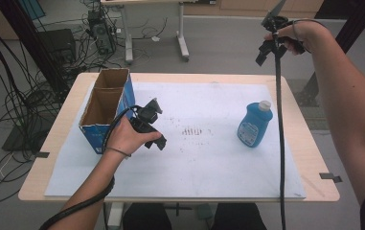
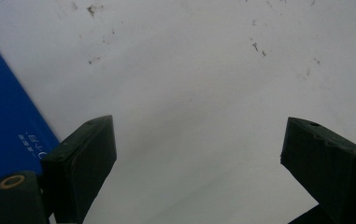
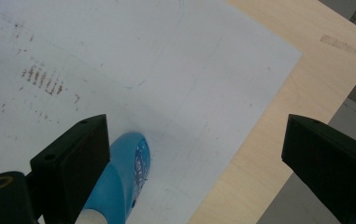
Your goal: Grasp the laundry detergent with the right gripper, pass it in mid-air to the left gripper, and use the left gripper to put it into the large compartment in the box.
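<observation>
Left gripper [image 1: 152, 125] fingers [image 2: 89, 163] spread wide, nothing between them, low over the white sheet [image 1: 204, 158] with the blue side of the cardboard box [image 1: 104, 109] just beside the left-hand finger in the left gripper view. Bare sheet ahead of those fingers, only small dark specks on it. Right gripper [image 1: 269, 45] held high, up past the far right corner of the bench [image 1: 309, 158], fingers [image 3: 73, 158] also wide apart and empty. In the right gripper view the blue bottle [image 3: 124, 179] sits far below, partly behind the left-hand finger, not touching either finger; its white cap is at the bottom edge of that view. In the high view the bottle [image 1: 255, 124] is on the right part of the sheet, well apart from both grippers, cap toward the far side; cannot tell if it stands or lies. Box stands upright at the left edge of the sheet, open top, two compartments, both look empty. Brown scuff marks [image 1: 193, 131] mid-sheet between left gripper and bottle. Wide open sheet between box and bottle and toward the near edge. Bare wood strip runs along the right edge of the bench beside the bottle. Right gripper's cable [image 1: 279, 143] hangs straight down across the right side, crossing the near bench edge.
</observation>
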Motion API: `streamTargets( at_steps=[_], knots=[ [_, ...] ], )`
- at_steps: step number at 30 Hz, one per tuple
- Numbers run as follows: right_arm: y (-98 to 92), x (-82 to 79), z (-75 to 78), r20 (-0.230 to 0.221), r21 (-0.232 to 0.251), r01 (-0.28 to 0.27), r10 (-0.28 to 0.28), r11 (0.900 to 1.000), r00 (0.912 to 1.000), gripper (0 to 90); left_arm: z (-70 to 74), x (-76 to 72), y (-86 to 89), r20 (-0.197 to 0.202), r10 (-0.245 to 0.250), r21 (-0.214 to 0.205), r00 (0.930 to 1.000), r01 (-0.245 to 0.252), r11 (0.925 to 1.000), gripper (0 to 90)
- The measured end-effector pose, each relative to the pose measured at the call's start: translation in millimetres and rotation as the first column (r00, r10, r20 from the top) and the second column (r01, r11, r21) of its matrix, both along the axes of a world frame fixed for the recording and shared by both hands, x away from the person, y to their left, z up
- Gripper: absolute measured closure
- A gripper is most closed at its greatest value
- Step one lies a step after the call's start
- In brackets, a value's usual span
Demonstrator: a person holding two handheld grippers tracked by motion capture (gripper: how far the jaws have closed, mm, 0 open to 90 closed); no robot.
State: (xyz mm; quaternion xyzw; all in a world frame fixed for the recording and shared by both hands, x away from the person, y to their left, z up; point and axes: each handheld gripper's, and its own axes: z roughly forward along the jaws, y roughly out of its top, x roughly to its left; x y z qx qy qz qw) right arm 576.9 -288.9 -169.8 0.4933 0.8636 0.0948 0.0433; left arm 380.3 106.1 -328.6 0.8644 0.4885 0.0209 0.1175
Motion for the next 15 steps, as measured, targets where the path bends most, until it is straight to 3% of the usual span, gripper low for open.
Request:
streamTargets(
  at_steps=[15],
  knots=[
    [-1.2,-3.7,0.9,0.003,0.008,-0.002,0.002,1.0000,1.0000,7.7,1.8,-0.3,-0.9,-0.002,-0.004,-0.004,1.0000,0.004,1.0000,10.8]
  ],
)
